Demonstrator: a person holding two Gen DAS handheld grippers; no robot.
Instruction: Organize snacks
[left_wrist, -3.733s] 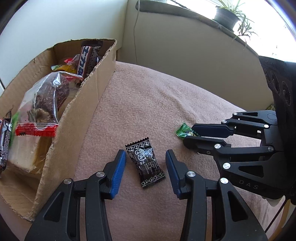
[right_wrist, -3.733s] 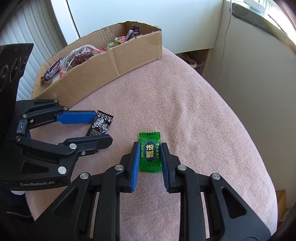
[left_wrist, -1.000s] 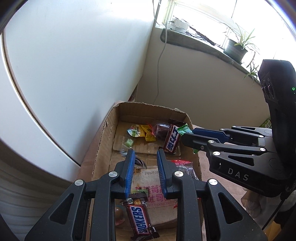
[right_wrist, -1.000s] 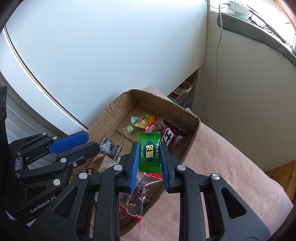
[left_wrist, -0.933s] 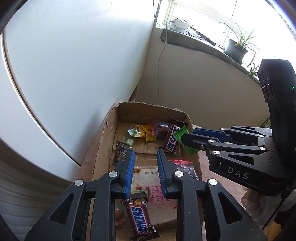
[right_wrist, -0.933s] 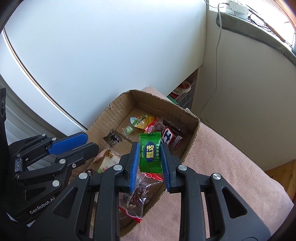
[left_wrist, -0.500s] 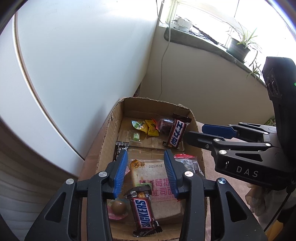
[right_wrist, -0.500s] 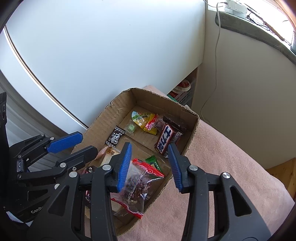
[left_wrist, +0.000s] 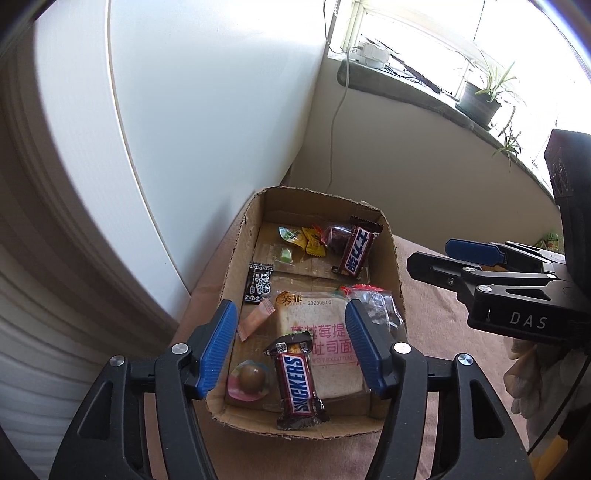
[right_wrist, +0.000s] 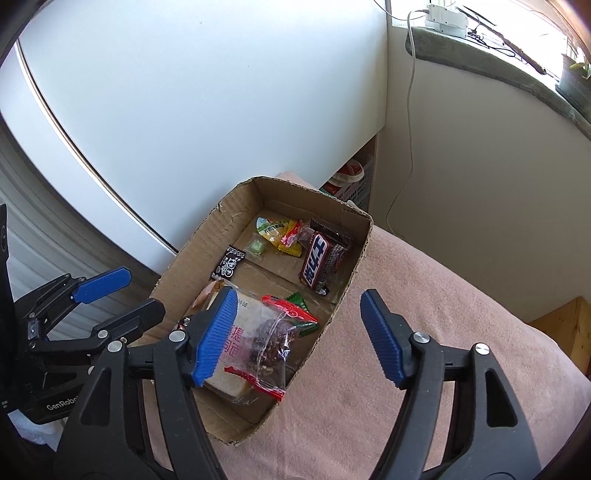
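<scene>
Both grippers are hanging over the cardboard box (left_wrist: 236, 251). The left gripper (left_wrist: 291, 347) and right gripper (right_wrist: 301, 338) have just been opening, jaws wide, holding nothing.

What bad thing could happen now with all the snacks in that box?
1. The cardboard box sits near the edge of the pink blanket, so a bump from the open left gripper or right gripper might push it off.
2. The Snickers bar leans on the box's near wall and might slip out.
</scene>
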